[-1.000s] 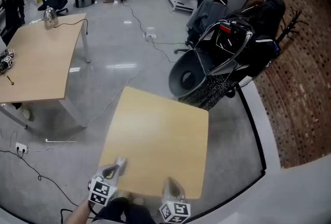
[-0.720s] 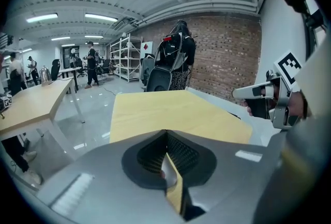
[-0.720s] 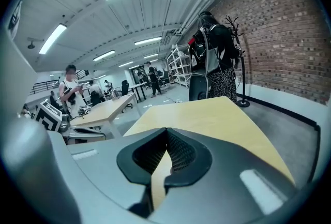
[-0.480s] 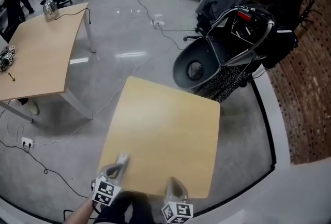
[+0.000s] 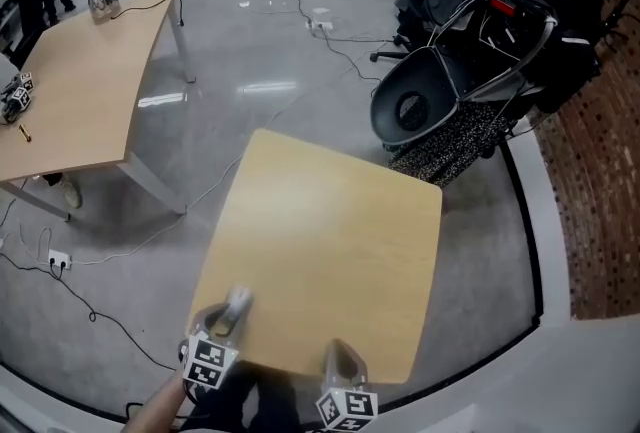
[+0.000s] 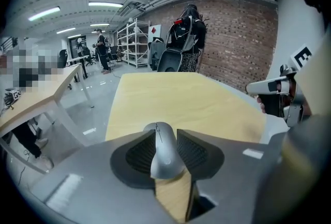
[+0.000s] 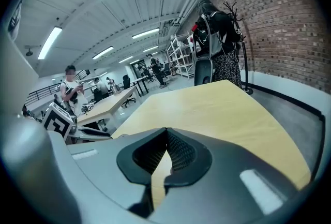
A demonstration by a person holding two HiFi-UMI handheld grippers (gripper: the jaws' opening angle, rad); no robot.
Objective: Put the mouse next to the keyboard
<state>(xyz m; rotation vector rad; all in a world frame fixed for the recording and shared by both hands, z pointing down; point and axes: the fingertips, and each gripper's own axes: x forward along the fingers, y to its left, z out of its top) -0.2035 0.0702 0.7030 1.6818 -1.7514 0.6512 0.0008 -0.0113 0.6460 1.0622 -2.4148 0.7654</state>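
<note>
Two jaws of the left hand-held gripper (image 6: pixel 165 140), which have just been opening, hold the silver mouse (image 6: pixel 164 154) nose-up between their pads, above the near edge of the wooden surface (image 5: pixel 330 221). The right hand-held gripper (image 7: pixel 166 139) is closed tip to tip, with nothing between its jaws.

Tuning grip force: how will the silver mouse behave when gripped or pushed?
The mouse is probably stiff and light: a small moulded shell. Its smooth, tapering sides, between the left gripper's jaws that have just been opening, could slip.
</note>
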